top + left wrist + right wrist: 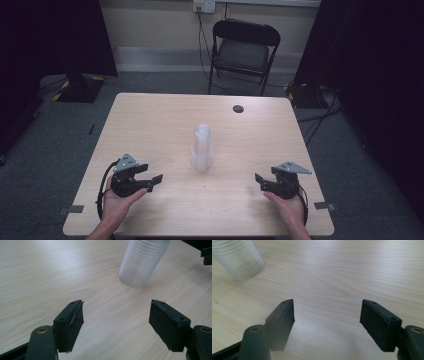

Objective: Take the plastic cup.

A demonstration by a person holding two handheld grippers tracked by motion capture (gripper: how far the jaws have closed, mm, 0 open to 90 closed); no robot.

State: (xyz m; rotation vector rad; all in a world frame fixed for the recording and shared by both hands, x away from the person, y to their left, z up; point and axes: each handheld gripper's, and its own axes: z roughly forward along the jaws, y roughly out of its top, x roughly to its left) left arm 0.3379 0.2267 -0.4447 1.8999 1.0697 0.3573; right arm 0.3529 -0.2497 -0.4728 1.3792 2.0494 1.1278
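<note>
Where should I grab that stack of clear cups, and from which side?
Probably take the stack of clear cups on its ribbed lower wall, coming in level from the left with the left gripper. The stack stands upright in the middle of the table, and that gripper's open jaws already face it.

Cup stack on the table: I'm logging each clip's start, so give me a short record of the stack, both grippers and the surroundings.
object: stack of clear ribbed plastic cups, upright near the table's middle
surface: light wooden table
left gripper: jaws open, nothing between them, apart from the stack
right gripper: jaws open, nothing between them, apart from the stack
background: black folding chair beyond the table's far edge
</note>
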